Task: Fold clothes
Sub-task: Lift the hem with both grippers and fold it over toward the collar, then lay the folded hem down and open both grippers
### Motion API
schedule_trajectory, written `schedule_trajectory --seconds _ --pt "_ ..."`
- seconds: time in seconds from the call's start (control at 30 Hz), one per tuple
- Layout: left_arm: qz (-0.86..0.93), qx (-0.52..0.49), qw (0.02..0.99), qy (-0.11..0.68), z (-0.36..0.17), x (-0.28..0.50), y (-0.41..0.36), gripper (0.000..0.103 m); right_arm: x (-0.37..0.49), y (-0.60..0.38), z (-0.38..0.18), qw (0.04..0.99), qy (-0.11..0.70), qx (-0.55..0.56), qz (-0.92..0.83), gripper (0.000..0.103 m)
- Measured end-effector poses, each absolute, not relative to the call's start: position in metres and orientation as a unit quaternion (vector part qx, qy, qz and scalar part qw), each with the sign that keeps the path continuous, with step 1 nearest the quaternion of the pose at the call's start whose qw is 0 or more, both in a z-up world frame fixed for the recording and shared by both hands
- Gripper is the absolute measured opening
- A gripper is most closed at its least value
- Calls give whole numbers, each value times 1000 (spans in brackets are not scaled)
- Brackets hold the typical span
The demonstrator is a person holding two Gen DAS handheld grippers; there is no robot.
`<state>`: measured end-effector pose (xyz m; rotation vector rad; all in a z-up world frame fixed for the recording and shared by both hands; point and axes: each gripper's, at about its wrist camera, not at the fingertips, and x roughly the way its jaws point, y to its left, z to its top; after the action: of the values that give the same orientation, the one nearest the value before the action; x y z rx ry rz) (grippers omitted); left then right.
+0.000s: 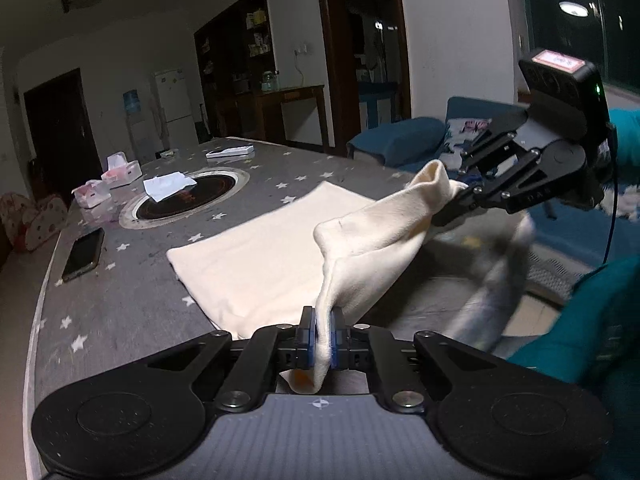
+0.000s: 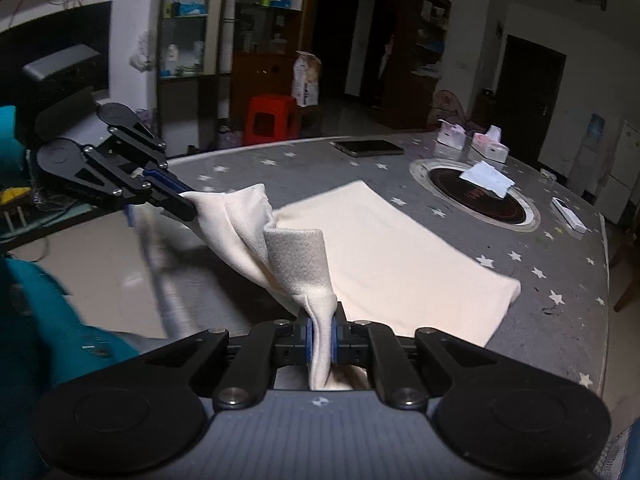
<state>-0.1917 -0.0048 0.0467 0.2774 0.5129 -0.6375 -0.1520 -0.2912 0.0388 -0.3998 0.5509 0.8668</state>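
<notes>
Cream garment [image 1: 260, 248]: lying partly flat on the grey star-patterned surface [image 1: 132, 300], centre of the left wrist frame, with its near edge lifted off the surface by both grippers. In the right wrist view the same garment [image 2: 400, 252] spreads across the centre, its flat part reaching toward the round inset burner [image 2: 476, 196] at upper right.

Left gripper [image 1: 323, 338]: bottom centre of its own frame, jaws closed narrowly on a bunched fold of the cloth, which passes between the blue pads [image 1: 312, 340] and hangs out below them. From the right wrist view this gripper [image 2: 190, 204] enters from the left, its tip pinching a corner of the raised cloth.

Right gripper [image 2: 320, 338]: bottom centre of its own frame, jaws clamped on a vertical pleat of the garment. In the left wrist view it [image 1: 452, 204] comes in from the right, its tip buried in the lifted fabric; the cloth sags between the two holds.

Other items on the surface, left wrist view: a dark phone [image 1: 83, 254] at mid left, two pink-and-white tissue boxes [image 1: 120, 172] at upper left, a white tissue [image 1: 168, 185] lying on the burner [image 1: 188, 198], and a white flat object [image 1: 230, 153] beyond it. A blurred pale streak, lower right of the frame, cannot be identified.
</notes>
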Motion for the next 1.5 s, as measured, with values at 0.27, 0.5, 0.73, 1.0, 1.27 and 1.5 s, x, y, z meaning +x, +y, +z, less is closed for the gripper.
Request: schedule_trajectory --seconds 0.27,0.5,0.73,1.0,1.27,1.5 --pt "-302 126 921 210 79 -212 -2 7 -186 -296 73 844 259 -188 430 5" --pt "-295 146 927 182 89 -152 -11 7 -141 -293 78 864 244 -180 402 5" --pt "-263 170 926 209 61 -62 -33 7 -58 -292 58 877 275 -151 363 5" --pt "-211 178 923 266 -2 -6 -52 11 5 -285 -15 891 340 -109 278 16" --pt "-162 128 938 279 7 -6 -34 16 -9 -300 1 914 316 -61 246 26" --pt "-241 71 920 302 19 -13 -61 16 4 -266 -7 898 333 -39 285 25"
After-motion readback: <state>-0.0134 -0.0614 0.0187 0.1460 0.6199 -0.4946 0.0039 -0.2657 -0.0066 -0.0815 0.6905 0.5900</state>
